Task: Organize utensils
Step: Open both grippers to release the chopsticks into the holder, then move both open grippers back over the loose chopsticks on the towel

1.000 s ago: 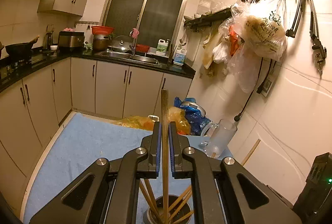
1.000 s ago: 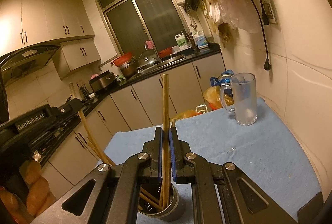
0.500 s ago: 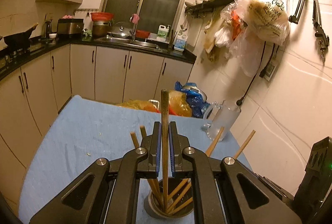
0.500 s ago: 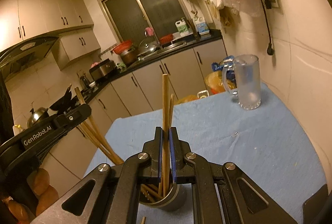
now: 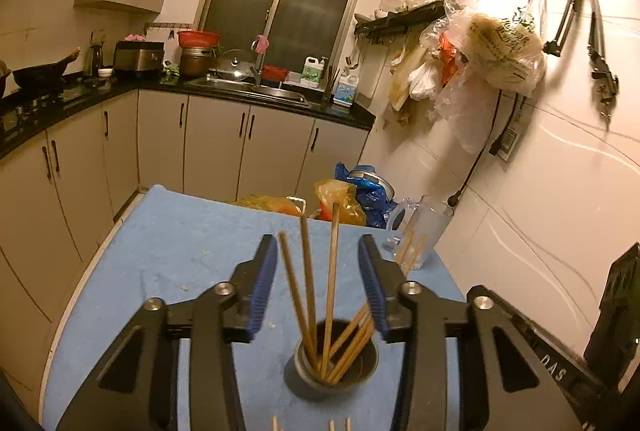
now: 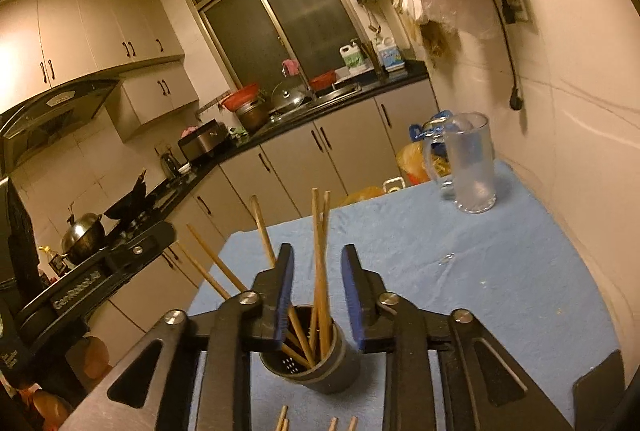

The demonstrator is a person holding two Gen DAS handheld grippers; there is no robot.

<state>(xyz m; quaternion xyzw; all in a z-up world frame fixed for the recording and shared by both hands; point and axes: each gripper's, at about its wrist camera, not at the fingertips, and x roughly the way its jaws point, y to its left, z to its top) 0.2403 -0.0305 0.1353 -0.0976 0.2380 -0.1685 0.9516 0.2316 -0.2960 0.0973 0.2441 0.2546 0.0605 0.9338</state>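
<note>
A dark metal utensil cup (image 5: 335,363) stands on the blue cloth and holds several wooden chopsticks (image 5: 330,273) leaning apart. My left gripper (image 5: 318,263) is open, its jaws on either side of the chopsticks above the cup. In the right wrist view the same cup (image 6: 310,357) holds the chopsticks (image 6: 320,259), and my right gripper (image 6: 316,269) is open around them. Neither gripper holds anything. Ends of more chopsticks (image 6: 308,424) lie on the cloth just in front of the cup.
A glass mug (image 6: 468,163) stands at the table's far right corner by the wall; it also shows in the left wrist view (image 5: 420,231). The blue cloth (image 6: 500,271) covers the table. Kitchen cabinets (image 5: 224,143) and plastic bags (image 5: 348,197) lie beyond the far edge.
Both grippers have opened and let go of the chopstick each held; those chopsticks now stand in the cup. Both views have dropped lower toward the cup.
</note>
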